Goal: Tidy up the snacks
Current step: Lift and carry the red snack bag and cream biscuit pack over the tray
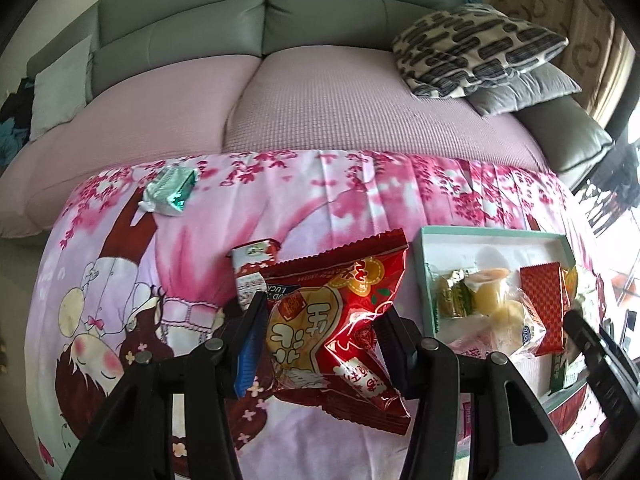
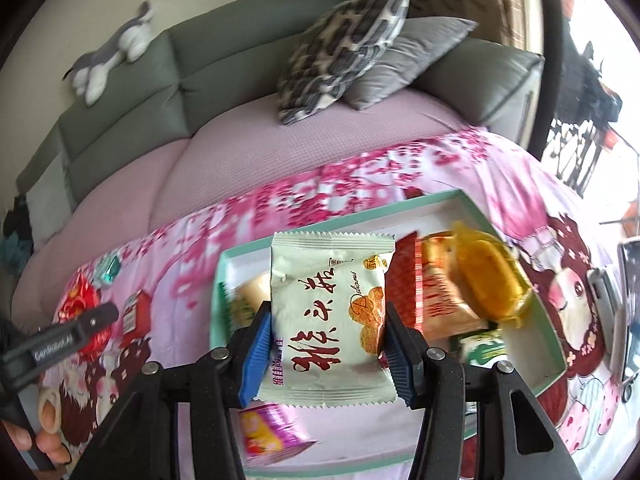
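1. The landmark is the shallow teal-rimmed box (image 1: 496, 234) (image 2: 400, 206) lying on the pink blossom-print cloth (image 1: 320, 184) (image 2: 520, 176) that covers the desk in front of a sofa (image 1: 320, 92).
2. The left gripper (image 1: 320, 332) is to the left of the box; its jaws are closed on a red snack bag (image 1: 336, 320), the pads pressing both sides of it.
3. The red bag is lifted clear of the cloth, just left of the box's left wall.
4. The right gripper (image 2: 326, 344) is above the box; its jaws clamp a pale green cracker packet (image 2: 328, 312) by its two side edges.
5. Inside the box, to the right of the held packet, lie a red zigzag-edged packet (image 2: 404, 284), an orange-wrapped snack (image 2: 440, 304) and a yellow jelly cup (image 2: 488, 280).
6. A small red-and-white carton (image 1: 252, 268) (image 2: 134, 312) lies on the cloth left of the box, partly behind the red bag.
7. A green foil packet (image 1: 170, 192) (image 2: 108, 270) lies well to the left of the box, near the cloth's far edge.
8. A pink packet (image 2: 268, 432) shows at the near edge of the box, below the held packet; it is blurred.
9. Two cushions (image 1: 480, 52) rest on the sofa beyond the box.
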`<action>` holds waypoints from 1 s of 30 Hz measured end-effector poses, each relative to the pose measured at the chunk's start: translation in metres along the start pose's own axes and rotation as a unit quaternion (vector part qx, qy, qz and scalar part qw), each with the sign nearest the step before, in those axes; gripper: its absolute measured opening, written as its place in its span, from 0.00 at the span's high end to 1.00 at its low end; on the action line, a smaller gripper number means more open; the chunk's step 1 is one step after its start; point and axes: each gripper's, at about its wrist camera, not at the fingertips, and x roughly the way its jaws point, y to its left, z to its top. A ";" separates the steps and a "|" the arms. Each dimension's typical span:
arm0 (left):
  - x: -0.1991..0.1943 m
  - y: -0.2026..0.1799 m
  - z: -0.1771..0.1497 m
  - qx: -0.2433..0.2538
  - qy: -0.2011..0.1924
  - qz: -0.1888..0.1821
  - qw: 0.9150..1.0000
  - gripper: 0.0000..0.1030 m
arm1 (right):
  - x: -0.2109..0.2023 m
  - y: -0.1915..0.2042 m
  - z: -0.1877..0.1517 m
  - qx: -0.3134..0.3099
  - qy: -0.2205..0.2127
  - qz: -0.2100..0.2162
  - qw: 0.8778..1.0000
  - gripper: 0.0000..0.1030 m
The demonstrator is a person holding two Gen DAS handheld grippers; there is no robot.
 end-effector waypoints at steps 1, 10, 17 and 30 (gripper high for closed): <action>0.002 -0.004 0.000 0.004 0.001 0.000 1.000 0.48 | 0.002 -0.003 0.002 0.003 0.000 0.001 1.000 0.47; 0.018 -0.030 0.000 0.038 0.014 0.000 0.999 0.48 | 0.020 -0.013 0.014 0.002 -0.002 0.015 1.000 0.47; 0.037 -0.065 0.002 0.063 0.025 -0.032 0.997 0.48 | 0.030 -0.027 0.018 0.010 0.003 0.011 1.000 0.47; 0.058 -0.117 0.005 0.106 0.038 -0.050 0.992 0.48 | 0.041 -0.044 0.019 0.033 0.017 0.015 0.999 0.47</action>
